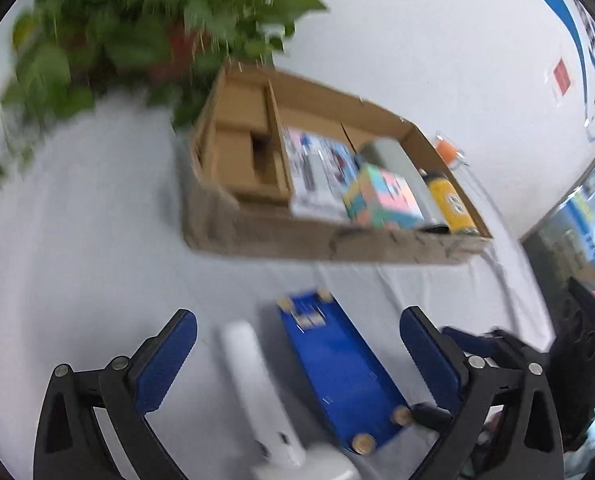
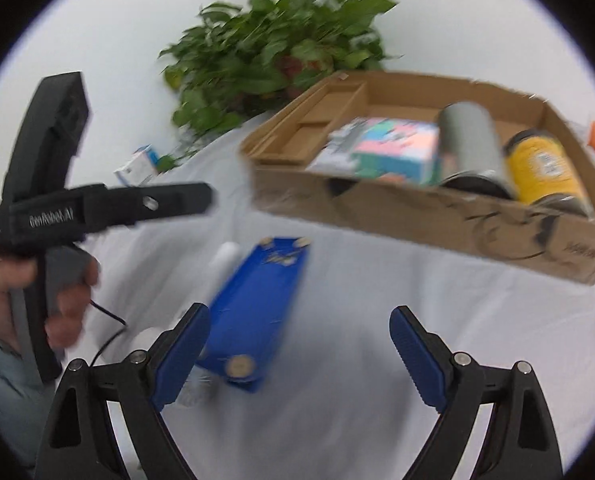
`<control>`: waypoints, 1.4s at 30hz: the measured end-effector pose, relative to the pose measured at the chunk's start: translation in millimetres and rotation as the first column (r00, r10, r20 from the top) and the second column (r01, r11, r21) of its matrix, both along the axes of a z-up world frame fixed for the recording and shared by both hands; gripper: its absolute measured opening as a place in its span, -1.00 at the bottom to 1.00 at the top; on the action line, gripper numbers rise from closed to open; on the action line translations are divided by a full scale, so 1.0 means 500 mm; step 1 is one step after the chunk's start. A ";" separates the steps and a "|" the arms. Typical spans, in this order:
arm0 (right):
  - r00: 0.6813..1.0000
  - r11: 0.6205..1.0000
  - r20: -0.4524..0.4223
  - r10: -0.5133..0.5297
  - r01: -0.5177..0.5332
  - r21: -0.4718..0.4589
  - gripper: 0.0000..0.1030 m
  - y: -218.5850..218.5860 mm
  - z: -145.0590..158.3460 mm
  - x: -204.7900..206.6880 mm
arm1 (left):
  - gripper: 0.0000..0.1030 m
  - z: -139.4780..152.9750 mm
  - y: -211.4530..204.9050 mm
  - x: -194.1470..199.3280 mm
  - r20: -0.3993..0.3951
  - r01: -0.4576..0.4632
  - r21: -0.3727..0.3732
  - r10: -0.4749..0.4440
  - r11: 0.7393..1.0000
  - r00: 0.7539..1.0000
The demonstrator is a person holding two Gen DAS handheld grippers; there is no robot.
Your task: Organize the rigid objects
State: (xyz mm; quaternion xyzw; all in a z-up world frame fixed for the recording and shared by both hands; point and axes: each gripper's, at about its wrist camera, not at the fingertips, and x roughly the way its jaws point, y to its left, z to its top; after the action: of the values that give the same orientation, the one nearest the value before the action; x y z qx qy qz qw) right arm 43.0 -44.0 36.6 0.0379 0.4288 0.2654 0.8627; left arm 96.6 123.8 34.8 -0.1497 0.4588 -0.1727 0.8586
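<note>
Both grippers, left gripper [image 1: 297, 356] and right gripper [image 2: 299, 354], hover with jaws spread, empty; a flat blue rectangular tin [image 1: 339, 372] lies on the white-clothed table [image 1: 97, 220] near the shallow cardboard box [image 1: 257, 236]; motion blur suggests haste, risking a knock or missed grasp.

Cans [image 2: 545, 168] in box [image 2: 437, 216], right end

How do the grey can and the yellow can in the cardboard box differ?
The grey can is plain and looks larger; the yellow can carries a printed label and a dark top. The grey can lies toward the middle of the cardboard box, beside a colourful carton; the yellow can lies at the box's end wall. Both lie on their sides, side by side.
</note>
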 end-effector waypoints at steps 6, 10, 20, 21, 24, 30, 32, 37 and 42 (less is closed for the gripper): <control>0.998 0.999 -0.041 0.052 -0.052 0.000 0.69 0.055 -0.009 -0.017 | 0.11 -0.044 -0.051 -0.012 -0.123 0.082 -0.065 -0.089 0.995 0.988; 0.998 0.998 -0.009 0.056 -0.056 0.011 0.69 0.015 0.003 -0.048 | 0.11 -0.055 -0.084 -0.004 -0.166 0.116 -0.084 -0.129 0.990 0.978; 0.997 0.997 0.004 -0.078 0.078 -0.002 0.69 -0.102 -0.006 -0.103 | 0.34 -0.010 -0.162 -0.051 -0.137 0.243 -0.201 -0.273 0.949 0.952; 0.997 0.997 0.001 -0.077 0.077 0.004 0.69 -0.102 -0.007 -0.102 | 0.34 -0.006 -0.144 -0.059 -0.134 0.226 -0.196 -0.255 0.954 0.958; 0.997 0.997 -0.039 -0.062 0.064 0.053 0.69 -0.101 -0.019 -0.114 | 0.39 0.010 -0.095 -0.080 -0.097 0.186 -0.115 -0.197 0.976 0.976; 0.994 0.994 -0.112 0.004 0.008 0.109 0.69 -0.035 -0.051 -0.111 | 0.54 -0.046 -0.104 -0.038 -0.255 0.262 0.005 -0.252 0.965 0.934; 0.992 0.993 -0.120 0.035 -0.021 0.116 0.69 -0.013 -0.057 -0.111 | 0.42 -0.048 -0.123 -0.036 -0.283 0.317 -0.008 -0.307 0.948 0.909; 0.990 0.995 -0.137 0.027 -0.013 0.103 0.69 -0.013 -0.081 -0.113 | 0.45 -0.049 -0.155 -0.048 -0.323 0.392 -0.031 -0.380 0.919 0.867; 0.989 0.991 -0.144 -0.028 0.046 0.128 0.69 -0.060 -0.099 -0.116 | 0.45 -0.054 -0.197 -0.076 -0.346 0.437 -0.176 -0.471 0.882 0.812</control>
State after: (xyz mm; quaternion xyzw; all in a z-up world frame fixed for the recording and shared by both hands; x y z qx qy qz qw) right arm -14.8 -73.7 -12.7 0.1210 0.4698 0.2734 0.8306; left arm 58.5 25.1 7.6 -0.1038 0.6299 -0.3605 0.6801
